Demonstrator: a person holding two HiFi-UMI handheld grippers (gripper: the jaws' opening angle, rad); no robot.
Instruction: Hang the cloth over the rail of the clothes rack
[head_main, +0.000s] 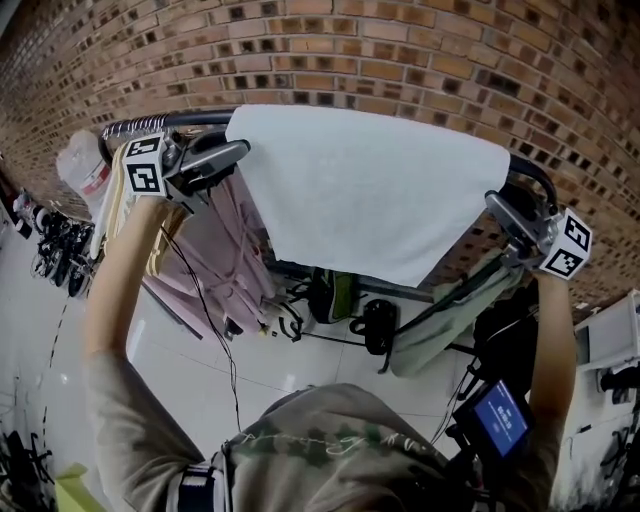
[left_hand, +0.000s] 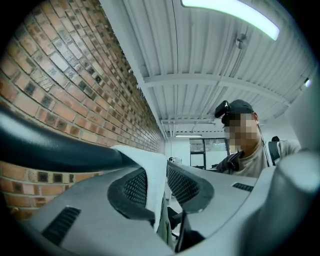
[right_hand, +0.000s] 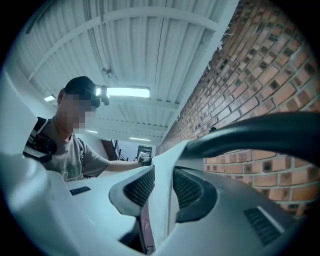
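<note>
A: Where is the white rectangular cloth (head_main: 370, 190)?

B: It lies over the dark curved metal rail (head_main: 190, 120) of the clothes rack, in the upper middle of the head view. Its long axis follows the rail, from upper left to right. Its free flap hangs down toward the centre of the frame.

A: And the grippers?

B: The left gripper (head_main: 236, 152), grey plastic with a marker cube, is at the left end of the cloth. The right gripper (head_main: 497, 206), of the same kind, is at its right end. On each one the jaws stand a little apart, with the cloth edge between them, not squeezed.

A: How many things?

B: One cloth, one rail, two grippers.
</note>
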